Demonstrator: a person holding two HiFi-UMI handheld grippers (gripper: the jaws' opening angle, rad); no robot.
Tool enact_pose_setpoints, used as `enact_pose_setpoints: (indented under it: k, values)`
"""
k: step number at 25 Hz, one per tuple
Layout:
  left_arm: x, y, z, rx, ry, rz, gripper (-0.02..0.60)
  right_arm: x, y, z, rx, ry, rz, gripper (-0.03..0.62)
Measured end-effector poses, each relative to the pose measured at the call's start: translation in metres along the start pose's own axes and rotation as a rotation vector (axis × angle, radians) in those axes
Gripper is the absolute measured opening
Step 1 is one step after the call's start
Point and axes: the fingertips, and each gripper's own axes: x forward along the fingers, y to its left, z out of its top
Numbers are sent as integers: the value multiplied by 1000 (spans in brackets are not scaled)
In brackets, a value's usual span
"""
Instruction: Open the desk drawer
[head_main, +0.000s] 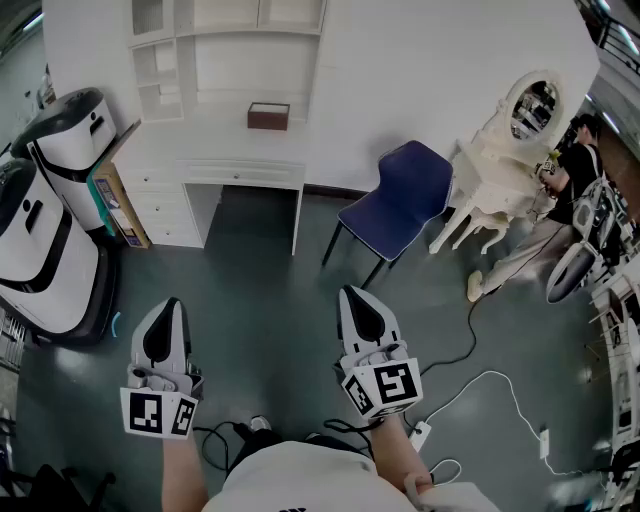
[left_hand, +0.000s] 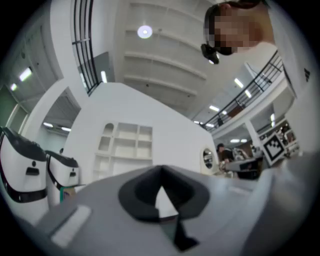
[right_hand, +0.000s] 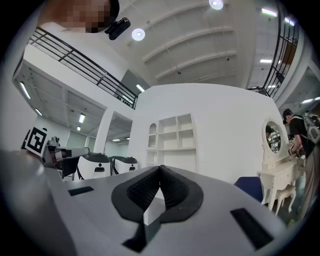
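Left gripper (head_main: 171, 306) and right gripper (head_main: 349, 296), both shut and empty, stand well apart from the desk (head_main: 215, 158); approach first, then open at the drawer (head_main: 243, 173).

Blue chair (head_main: 398, 203) ahead of me on the dark floor (head_main: 270, 300), turned at an angle. Right of it is a white dressing table (head_main: 490, 190) with an oval mirror (head_main: 532, 105), and a person in black (head_main: 575, 170) just beside that. On my left are two white-and-black units side by side: far machine (head_main: 70, 140), near machine (head_main: 35, 255). Small brown box (head_main: 268, 115) in the white shelf unit (head_main: 260, 50) at the wall. White cable (head_main: 490, 385) and black cable (head_main: 465, 335) trail over the floor to my right. Power strip (head_main: 421, 433) near my feet.
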Motion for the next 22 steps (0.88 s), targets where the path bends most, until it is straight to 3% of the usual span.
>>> enact_pose_setpoints:
  k: [22]
  values:
    - [8,53,-3,0,-8,-42,5,38,34,-8,40,-14,-42,2]
